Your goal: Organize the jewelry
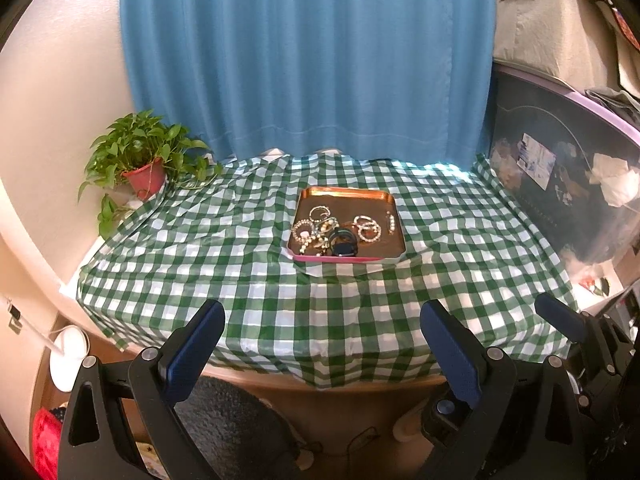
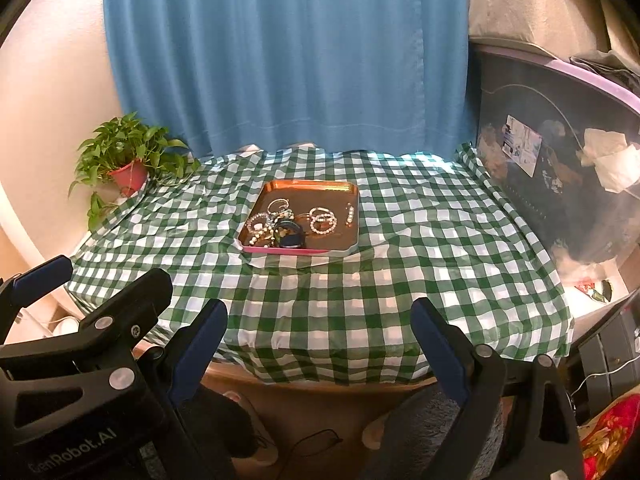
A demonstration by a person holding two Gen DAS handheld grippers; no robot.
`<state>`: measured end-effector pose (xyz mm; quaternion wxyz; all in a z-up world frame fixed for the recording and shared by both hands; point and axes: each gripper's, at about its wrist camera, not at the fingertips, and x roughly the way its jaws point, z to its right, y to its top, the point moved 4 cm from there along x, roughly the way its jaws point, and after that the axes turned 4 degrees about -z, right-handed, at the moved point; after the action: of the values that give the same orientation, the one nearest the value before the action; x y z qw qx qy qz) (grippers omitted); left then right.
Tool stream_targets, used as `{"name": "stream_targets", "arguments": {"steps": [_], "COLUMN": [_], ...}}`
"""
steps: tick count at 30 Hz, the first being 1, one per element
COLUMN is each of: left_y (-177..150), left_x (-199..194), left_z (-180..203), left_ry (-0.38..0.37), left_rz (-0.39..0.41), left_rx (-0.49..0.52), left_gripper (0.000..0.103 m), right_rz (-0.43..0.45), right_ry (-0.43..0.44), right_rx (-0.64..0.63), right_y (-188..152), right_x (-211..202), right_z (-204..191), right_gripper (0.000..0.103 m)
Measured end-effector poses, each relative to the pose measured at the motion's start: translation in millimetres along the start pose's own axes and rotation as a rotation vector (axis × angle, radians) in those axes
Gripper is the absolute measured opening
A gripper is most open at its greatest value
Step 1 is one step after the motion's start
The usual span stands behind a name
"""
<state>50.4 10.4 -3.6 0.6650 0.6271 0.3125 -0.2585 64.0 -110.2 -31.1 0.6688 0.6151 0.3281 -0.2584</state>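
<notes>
A copper tray with a pink front edge (image 1: 384, 198) (image 2: 352, 190) sits in the middle of the green checked tablecloth. It holds a pile of bracelets and rings (image 1: 316, 228) (image 2: 272, 220), a dark watch (image 1: 342, 242) (image 2: 290, 236), looped bracelets (image 1: 368, 230) (image 2: 322, 220) and a small pearl bar (image 1: 391, 223) (image 2: 350, 213). My left gripper (image 1: 320, 332) is open and empty, held back before the table's front edge. My right gripper (image 2: 318, 332) is open and empty, also short of the table. Each gripper shows in the other's view, the right one (image 1: 560, 320) and the left one (image 2: 44, 276).
A potted green plant (image 1: 140, 156) (image 2: 124, 160) stands at the table's back left corner. A blue curtain (image 1: 304, 52) hangs behind. A dark storage bin with a purple lid (image 1: 560, 168) (image 2: 560, 160) borders the table's right side. The tablecloth (image 1: 240, 280) hangs over the front edge.
</notes>
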Motion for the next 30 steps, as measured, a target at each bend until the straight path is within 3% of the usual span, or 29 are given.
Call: {"name": "stream_targets", "arguments": {"steps": [30], "left_y": [-1.4], "left_x": [1.2], "left_z": [0.1], "left_ry": [0.000], "left_rz": [-0.004], "left_rx": [0.003], "left_gripper": [0.098], "right_rz": [-0.010], "right_ry": [0.001], "right_rx": [0.003], "right_y": [0.2], "right_x": [0.3], "right_z": [0.8], "right_gripper": [0.091]}}
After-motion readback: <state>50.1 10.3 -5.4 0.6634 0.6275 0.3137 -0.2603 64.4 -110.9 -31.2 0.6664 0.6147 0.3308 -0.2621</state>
